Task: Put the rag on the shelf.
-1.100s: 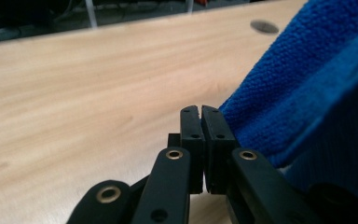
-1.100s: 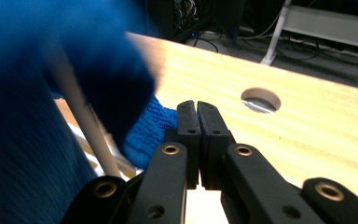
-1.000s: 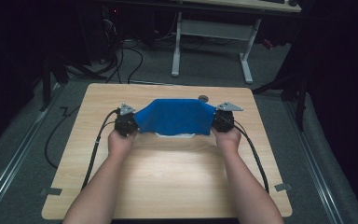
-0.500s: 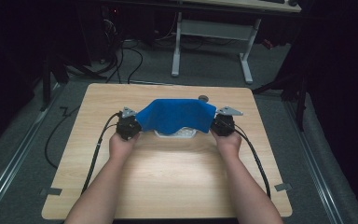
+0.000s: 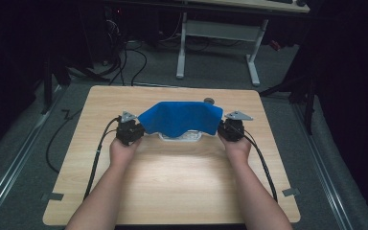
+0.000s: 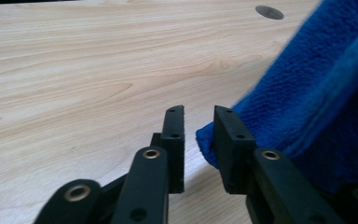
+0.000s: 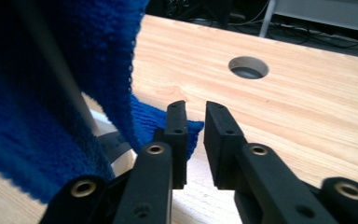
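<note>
Apparently unlabelled, the blue towel [image 5: 181, 118] hangs between each hand-held gripper, jaws just opening, narrowly parted.

A bright pool of light falls on the near bench [image 5: 182, 167]; the surrounding room is dark. Close-up views are soft, their foregrounds blurred.

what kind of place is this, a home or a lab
Probably a lab or workshop, not a home: a bare wooden table under bright light, cables on the grey floor, and a metal-legged desk behind.
</note>
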{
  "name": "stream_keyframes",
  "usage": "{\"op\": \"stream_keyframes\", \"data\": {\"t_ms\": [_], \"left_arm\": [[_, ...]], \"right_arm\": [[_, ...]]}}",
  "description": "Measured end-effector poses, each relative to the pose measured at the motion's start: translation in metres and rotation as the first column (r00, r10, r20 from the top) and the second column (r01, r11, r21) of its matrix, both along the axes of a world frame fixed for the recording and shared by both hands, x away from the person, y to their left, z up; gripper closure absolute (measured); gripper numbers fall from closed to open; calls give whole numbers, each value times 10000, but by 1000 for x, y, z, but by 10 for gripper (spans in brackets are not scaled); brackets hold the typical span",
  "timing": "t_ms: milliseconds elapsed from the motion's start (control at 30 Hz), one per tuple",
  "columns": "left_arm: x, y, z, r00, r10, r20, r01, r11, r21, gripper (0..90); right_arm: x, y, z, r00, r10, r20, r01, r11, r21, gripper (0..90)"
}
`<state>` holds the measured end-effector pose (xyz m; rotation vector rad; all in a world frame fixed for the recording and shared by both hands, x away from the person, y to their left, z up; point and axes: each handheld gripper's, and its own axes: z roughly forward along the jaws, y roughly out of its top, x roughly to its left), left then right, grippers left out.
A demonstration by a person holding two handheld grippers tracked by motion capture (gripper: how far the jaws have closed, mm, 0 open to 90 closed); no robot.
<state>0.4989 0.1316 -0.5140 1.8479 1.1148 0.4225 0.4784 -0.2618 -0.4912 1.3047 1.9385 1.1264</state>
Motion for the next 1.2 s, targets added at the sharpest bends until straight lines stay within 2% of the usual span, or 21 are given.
{"op": "stream_keyframes", "data": {"t_ms": [133,400,500,700,800,1000,1100,1200], "left_arm": [[-3,7,1,9998,197,29,-196,9994,-275,675],[-7,18,1,9991,434,-25,-434,9990,-115,647],[-9,24,3,9984,549,139,-546,9984,-157,648],[-11,29,4,9978,627,220,-626,9980,-46,648],[-12,30,4,9975,667,246,-667,9978,3,648],[-15,34,7,9966,746,362,-752,9971,140,645],[-20,37,10,9942,955,500,-964,9952,162,635],[-26,39,13,9936,930,648,-941,9954,148,628]], "right_arm": [[-2,-3,5,9999,-9,101,9,10000,-79,763],[-6,-6,9,9998,-122,147,125,9997,-216,756],[-7,-9,11,9997,-157,194,164,9993,-350,750],[-8,-13,13,9995,-251,196,259,9988,-424,736],[-11,-16,13,9987,-387,319,398,9985,-369,735],[-14,-24,13,9983,-546,211,553,9979,-342,721],[-17,-25,14,9984,-497,260,507,9979,-403,712],[-21,-25,17,9984,-436,362,454,9978,-485,703]]}}
